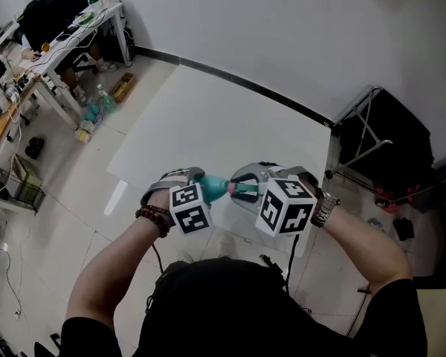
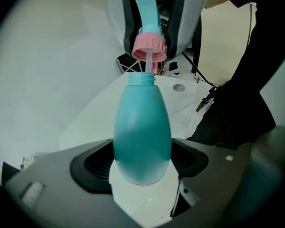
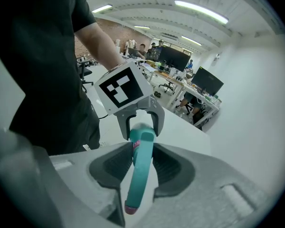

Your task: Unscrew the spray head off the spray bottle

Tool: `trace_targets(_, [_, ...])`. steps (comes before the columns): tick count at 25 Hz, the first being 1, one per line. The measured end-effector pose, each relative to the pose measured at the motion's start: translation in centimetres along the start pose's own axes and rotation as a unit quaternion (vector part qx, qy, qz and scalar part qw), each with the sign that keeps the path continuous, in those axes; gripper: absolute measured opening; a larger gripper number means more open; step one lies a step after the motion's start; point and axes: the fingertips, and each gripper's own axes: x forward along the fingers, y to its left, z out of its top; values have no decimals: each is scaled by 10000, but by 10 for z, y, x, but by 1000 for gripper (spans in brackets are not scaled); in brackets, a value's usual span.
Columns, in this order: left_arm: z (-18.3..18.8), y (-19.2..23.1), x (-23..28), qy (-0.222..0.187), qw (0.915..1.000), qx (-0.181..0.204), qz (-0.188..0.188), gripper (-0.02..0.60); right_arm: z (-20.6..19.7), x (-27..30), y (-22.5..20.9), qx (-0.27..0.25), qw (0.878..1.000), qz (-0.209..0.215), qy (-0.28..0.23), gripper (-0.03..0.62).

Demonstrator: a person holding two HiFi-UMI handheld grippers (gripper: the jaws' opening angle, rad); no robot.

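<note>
A white table [image 1: 208,117] in an office lies below the teal spray bottle [image 2: 141,132], whose body the left gripper [image 2: 141,163] clamps. Just off the bottle's neck, the spray head [image 2: 148,30] with its pink collar is pinched by the right gripper [image 3: 141,161], jaws narrowed. A thin tube [image 2: 148,66] runs from the collar into the neck.

head view — spray bottle [image 1: 215,188] mostly hidden between left gripper [image 1: 202,188] and right gripper [image 1: 245,190] | left gripper view — spray head [image 2: 149,39] top buried in right gripper's jaws | desk [image 1: 63,50] clutter too small to tell
</note>
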Motion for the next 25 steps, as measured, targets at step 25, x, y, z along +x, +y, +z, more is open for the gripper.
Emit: trace_targets(25, [-41, 39, 20, 100, 9977, -632, 213, 397, -44, -68, -35, 1252, 9892, -485, -597, 121])
